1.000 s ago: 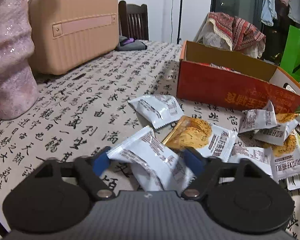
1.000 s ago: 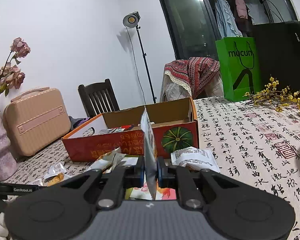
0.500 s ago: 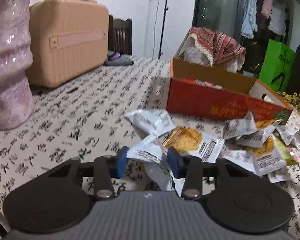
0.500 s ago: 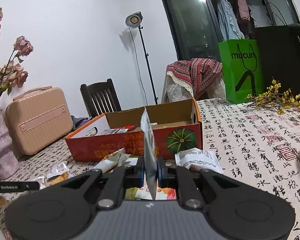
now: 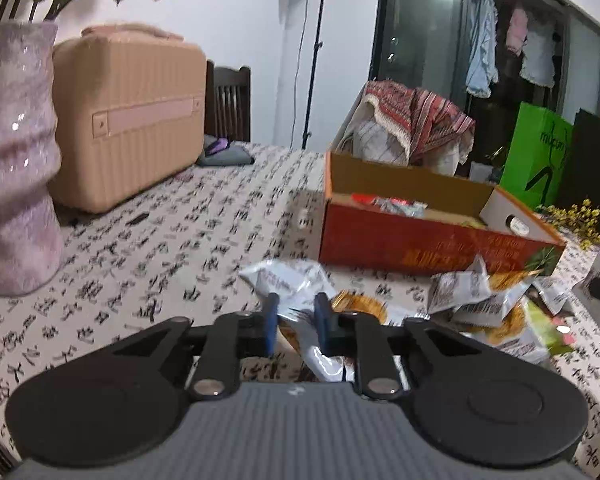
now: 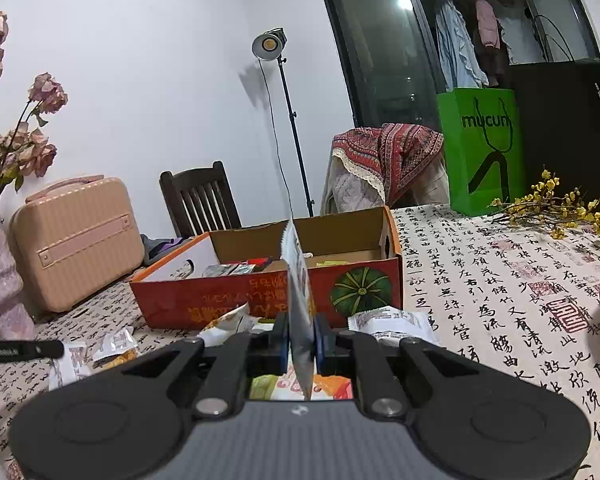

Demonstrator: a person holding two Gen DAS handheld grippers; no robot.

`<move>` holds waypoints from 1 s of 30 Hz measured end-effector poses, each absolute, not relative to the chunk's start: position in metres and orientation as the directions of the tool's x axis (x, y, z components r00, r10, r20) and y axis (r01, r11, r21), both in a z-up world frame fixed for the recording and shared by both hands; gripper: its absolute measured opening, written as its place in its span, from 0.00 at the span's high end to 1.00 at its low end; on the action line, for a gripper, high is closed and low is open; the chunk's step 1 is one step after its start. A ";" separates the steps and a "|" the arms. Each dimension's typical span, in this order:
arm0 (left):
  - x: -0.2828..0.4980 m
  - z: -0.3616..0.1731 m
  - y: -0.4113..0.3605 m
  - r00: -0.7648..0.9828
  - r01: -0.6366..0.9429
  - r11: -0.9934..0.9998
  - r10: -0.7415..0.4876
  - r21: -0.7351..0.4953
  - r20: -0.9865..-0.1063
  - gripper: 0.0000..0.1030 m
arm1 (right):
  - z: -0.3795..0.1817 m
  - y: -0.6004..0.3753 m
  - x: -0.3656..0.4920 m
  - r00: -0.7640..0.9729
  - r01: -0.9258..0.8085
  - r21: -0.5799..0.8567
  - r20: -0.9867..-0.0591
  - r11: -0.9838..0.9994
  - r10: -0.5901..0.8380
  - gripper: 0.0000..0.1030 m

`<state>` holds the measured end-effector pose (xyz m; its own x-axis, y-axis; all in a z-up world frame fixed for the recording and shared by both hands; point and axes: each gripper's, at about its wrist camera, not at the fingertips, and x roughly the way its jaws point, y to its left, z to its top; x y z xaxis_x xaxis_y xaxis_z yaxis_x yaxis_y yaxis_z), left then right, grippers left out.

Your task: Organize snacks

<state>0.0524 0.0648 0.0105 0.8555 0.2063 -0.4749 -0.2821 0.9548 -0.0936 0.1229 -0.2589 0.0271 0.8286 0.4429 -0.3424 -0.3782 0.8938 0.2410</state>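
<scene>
**Silver packets pinched in both tools**

Silver foil shows between the blue pads of the left tool [image 5: 296,322]: it is pressed together on a crumpled snack packet [image 5: 288,284] held just above the worktop [image 5: 180,240], at the near left edge of the loose snack pile [image 5: 492,312]. The right tool [image 6: 302,338] is likewise clamped, pinching a flat white packet [image 6: 298,280] that stands upright on edge between its pads. Beyond both tools sits the red cardboard box [image 6: 260,304], open-topped, with a few wrapped snacks lying inside; more packets are scattered on the calligraphy-print cloth just in front of its near wall. At far left stand a pink vase [image 5: 16,160] and, behind it, a beige hard case [image 5: 132,120]. A green paper bag [image 6: 484,152] stands at the far right of the worktop.
</scene>
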 end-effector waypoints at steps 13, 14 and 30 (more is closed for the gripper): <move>0.068 -0.010 0.089 0.760 -0.409 0.907 0.277 -0.102 -0.587 0.32 | 0.028 -0.260 0.122 0.827 -0.376 0.238 -0.350 0.896 0.440 0.88; 0.066 -0.012 0.091 0.761 -0.413 0.904 0.274 -0.113 -0.587 0.27 | 0.028 -0.260 0.122 0.827 -0.375 0.237 -0.351 0.896 0.439 0.88; 0.067 -0.034 0.041 0.784 -0.201 0.979 0.175 0.023 -0.595 0.43 | 0.022 -0.262 0.125 0.826 -0.360 0.247 -0.363 0.900 0.430 0.88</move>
<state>0.0669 0.0409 -0.0335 0.7845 0.1752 -0.5949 -0.2010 0.9793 0.0234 0.1253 -0.2623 0.0224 0.8262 0.4304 -0.3635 -0.3600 0.8997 0.2470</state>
